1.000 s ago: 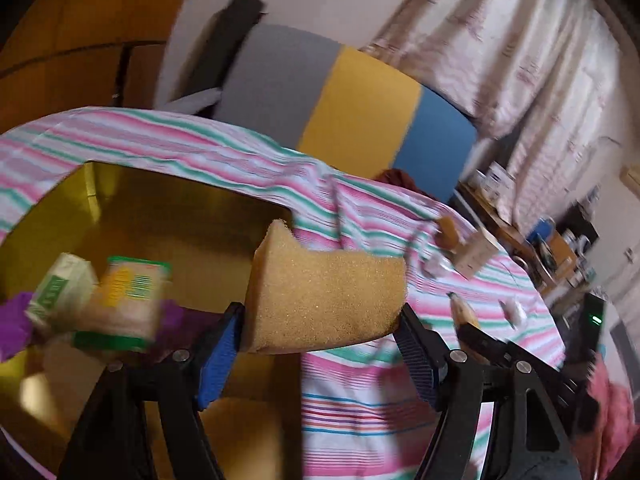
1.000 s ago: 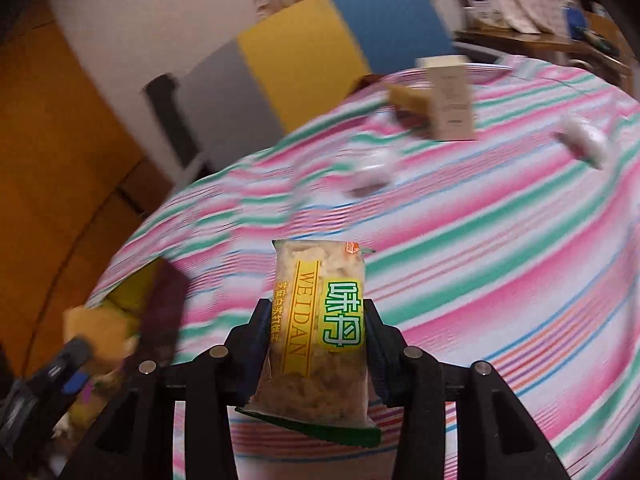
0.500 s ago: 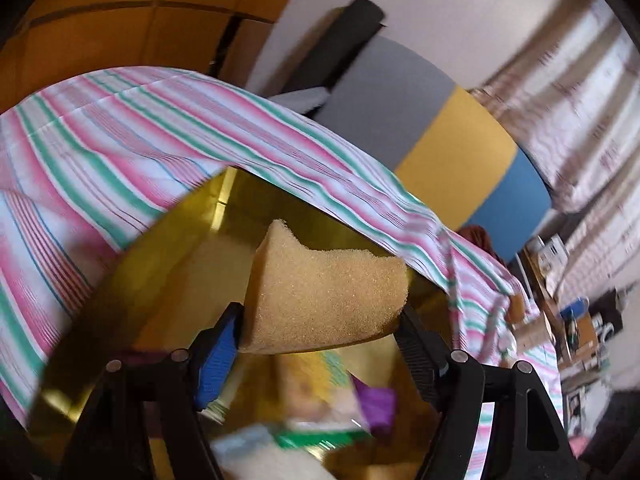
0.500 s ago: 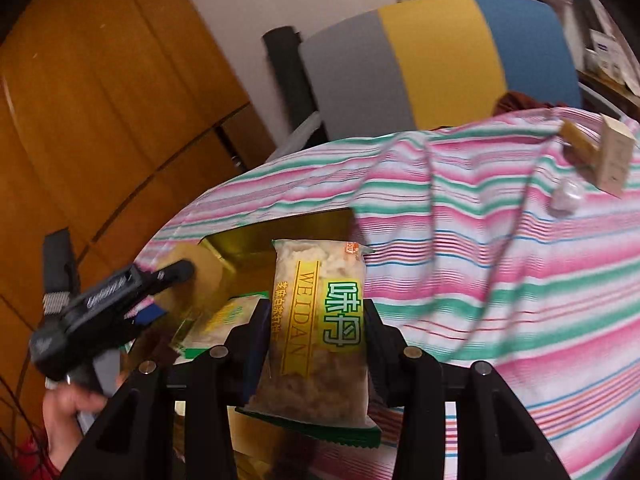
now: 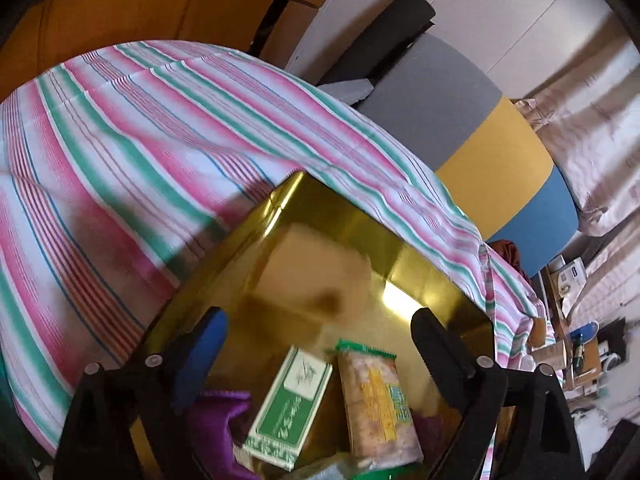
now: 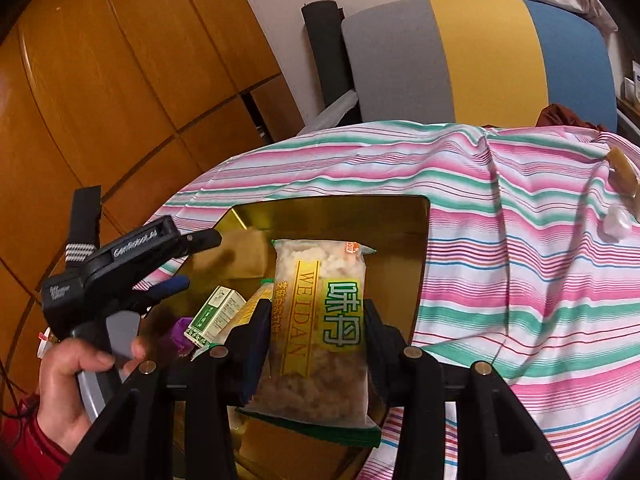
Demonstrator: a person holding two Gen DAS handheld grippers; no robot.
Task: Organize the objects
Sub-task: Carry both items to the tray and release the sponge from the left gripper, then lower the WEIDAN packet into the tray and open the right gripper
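Two grippers were in view, each held over the shiny gold rectangular tray (image 5: 420, 268). The right gripper (image 6: 316, 320) had its jaws pressed against the sides of a clear plastic snack packet with yellow and green WEIDAN lettering (image 6: 320, 320), which stood upright between them above the near right part of the tray. The left gripper (image 5: 316, 332) had its jaws spread wide with nothing between them; one finger carried a blue pad (image 5: 204, 344). Just beyond its fingertips a tan sponge block (image 5: 316, 272) showed as a blur over the far part of the tray; whether it was resting on the tray floor could not be told. Nearer, inside the tray, lay a small green-and-white carton (image 5: 292, 408) and just to its right a second clear snack packet with yellow print (image 5: 376, 404), the two touching or nearly so. A purple wrapper (image 5: 216, 420) lay at the carton's left. In the right wrist view the person's left hand (image 6: 76, 380) gripped the black handle of the left gripper at the tray's left edge. The tray sat on a pink, green and white striped tablecloth (image 6: 520, 260). On the cloth far to the right lay a small white crumpled object (image 6: 616, 222) beside a tan item (image 6: 622, 168). Behind the table stood a grey, yellow and blue padded chair back (image 6: 480, 56) and orange wooden panelling (image 6: 100, 80)
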